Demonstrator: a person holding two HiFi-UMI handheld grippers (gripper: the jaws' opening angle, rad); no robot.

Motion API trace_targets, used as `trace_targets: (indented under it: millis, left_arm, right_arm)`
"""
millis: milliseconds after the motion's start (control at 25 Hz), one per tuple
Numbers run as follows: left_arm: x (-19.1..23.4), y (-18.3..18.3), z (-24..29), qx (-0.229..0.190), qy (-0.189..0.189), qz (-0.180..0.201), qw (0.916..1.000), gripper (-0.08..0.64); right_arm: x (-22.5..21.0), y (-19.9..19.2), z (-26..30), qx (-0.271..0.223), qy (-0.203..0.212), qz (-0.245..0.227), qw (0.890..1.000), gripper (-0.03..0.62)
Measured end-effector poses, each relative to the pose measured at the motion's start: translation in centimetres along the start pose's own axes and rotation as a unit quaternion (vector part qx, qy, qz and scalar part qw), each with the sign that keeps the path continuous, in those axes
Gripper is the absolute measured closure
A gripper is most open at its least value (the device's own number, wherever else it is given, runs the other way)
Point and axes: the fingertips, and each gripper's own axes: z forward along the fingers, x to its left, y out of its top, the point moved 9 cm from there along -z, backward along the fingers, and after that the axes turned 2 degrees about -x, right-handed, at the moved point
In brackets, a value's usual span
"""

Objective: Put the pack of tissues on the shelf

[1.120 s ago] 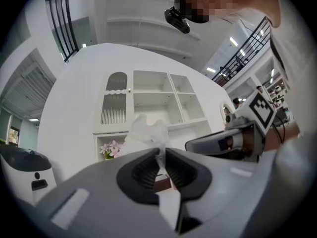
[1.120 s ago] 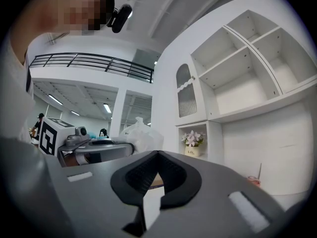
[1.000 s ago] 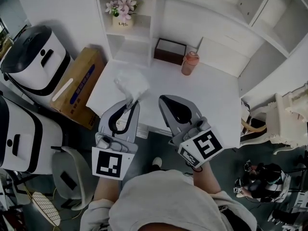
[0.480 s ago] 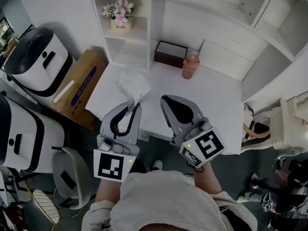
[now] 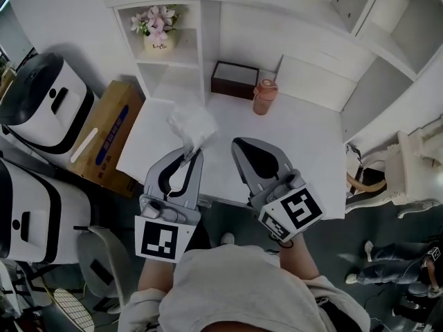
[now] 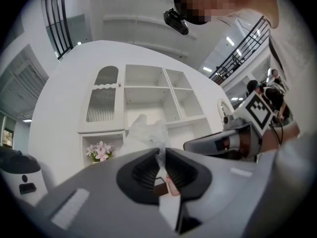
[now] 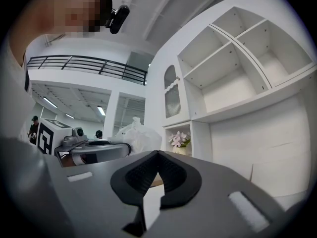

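Observation:
The pack of tissues (image 5: 192, 123), a crinkly white plastic bundle, hangs over the front left part of the white desk (image 5: 297, 140). My left gripper (image 5: 192, 152) is shut on its lower edge. In the left gripper view the pack (image 6: 144, 132) rises just beyond the left gripper (image 6: 161, 155), in front of the white shelf unit (image 6: 148, 95). My right gripper (image 5: 239, 144) floats beside it to the right, shut with nothing in it. From the right gripper (image 7: 157, 155) the pack (image 7: 136, 135) shows at left. The shelf unit (image 5: 171, 81) stands behind the desk's left end.
A pot of pink flowers (image 5: 154, 28) fills an upper cubby. A dark brown box (image 5: 234, 80) and an orange bottle (image 5: 263, 97) stand at the desk's back. A cardboard box (image 5: 105, 135) and two white-and-black appliances (image 5: 40, 99) crowd the left. A white chair (image 5: 408, 175) is at right.
The desk and shelf have slid left and slightly down in the head view. Both grippers hold the same pose, and the pack stays pinched in the left one.

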Motion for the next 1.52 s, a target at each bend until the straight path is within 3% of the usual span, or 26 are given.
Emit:
trace_targets:
  millis: [760,1520]
  left_arm:
    - [7.9,-1.6,7.1,-0.012,-0.077,-0.001,0.997,0.534]
    - [15.5,-4.2,11.3,-0.026,-0.128,-0.006,0.9915,0.534]
  right_arm:
    - [-3.1,0.1,7.7,-0.002,-0.076,-0.003,0.997,0.591]
    - [-3.6,-0.4,15.4,0.005,-0.123,-0.014,0.992,0.591]
